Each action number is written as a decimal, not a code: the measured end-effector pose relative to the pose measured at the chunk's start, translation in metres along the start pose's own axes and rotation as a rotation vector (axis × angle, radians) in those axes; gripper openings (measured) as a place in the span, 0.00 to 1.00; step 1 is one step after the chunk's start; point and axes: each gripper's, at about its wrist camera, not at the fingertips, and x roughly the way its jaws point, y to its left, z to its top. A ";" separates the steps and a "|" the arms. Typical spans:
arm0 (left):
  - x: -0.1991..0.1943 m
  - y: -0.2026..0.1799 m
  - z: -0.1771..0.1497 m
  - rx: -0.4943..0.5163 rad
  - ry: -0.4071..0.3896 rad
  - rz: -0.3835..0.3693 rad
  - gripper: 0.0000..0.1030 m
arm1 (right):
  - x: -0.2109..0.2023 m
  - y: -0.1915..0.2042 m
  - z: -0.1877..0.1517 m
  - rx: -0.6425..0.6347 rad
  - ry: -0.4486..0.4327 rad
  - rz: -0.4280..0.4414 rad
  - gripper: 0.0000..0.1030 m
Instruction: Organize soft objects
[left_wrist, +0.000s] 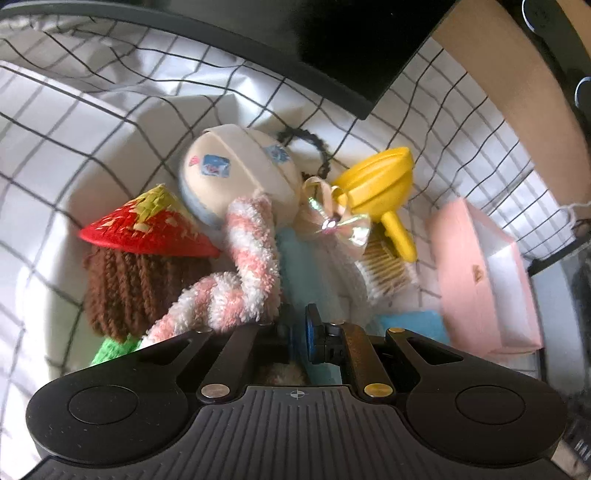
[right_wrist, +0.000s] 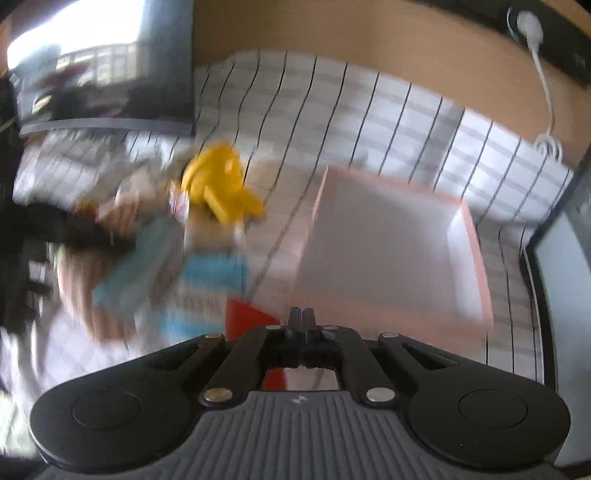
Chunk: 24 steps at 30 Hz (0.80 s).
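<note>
In the left wrist view my left gripper (left_wrist: 301, 326) is shut on a pink-and-white fuzzy sock (left_wrist: 243, 266), just above a pile on the grid-patterned cloth (left_wrist: 110, 110). The pile holds a cream cap with blue patches (left_wrist: 236, 173), a red woven cone hat (left_wrist: 144, 229), a brown knitted piece (left_wrist: 136, 291), a shiny bow (left_wrist: 332, 223) and a yellow funnel (left_wrist: 380, 188). In the blurred right wrist view my right gripper (right_wrist: 302, 319) is shut and empty, low over the cloth by an open pink box (right_wrist: 391, 251). The yellow funnel (right_wrist: 221, 184) shows to its left.
A pink box (left_wrist: 480, 273) lies to the right of the pile. A black monitor (left_wrist: 332, 48) stands behind it, against a tan wall (left_wrist: 517, 110). A blue cloth (left_wrist: 413, 325) and a comb-like brush (left_wrist: 388, 266) lie near my left fingers. A white cable (right_wrist: 546, 92) hangs at the far right.
</note>
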 end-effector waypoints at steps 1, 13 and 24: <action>-0.001 -0.002 -0.001 0.003 0.007 0.017 0.09 | 0.001 -0.005 -0.015 -0.013 0.008 0.003 0.00; -0.025 -0.023 -0.003 0.090 -0.003 0.088 0.16 | 0.018 -0.016 -0.075 0.024 -0.118 0.255 0.73; 0.020 -0.018 0.029 -0.008 0.128 0.011 0.18 | 0.037 0.004 -0.075 -0.130 -0.116 0.210 0.73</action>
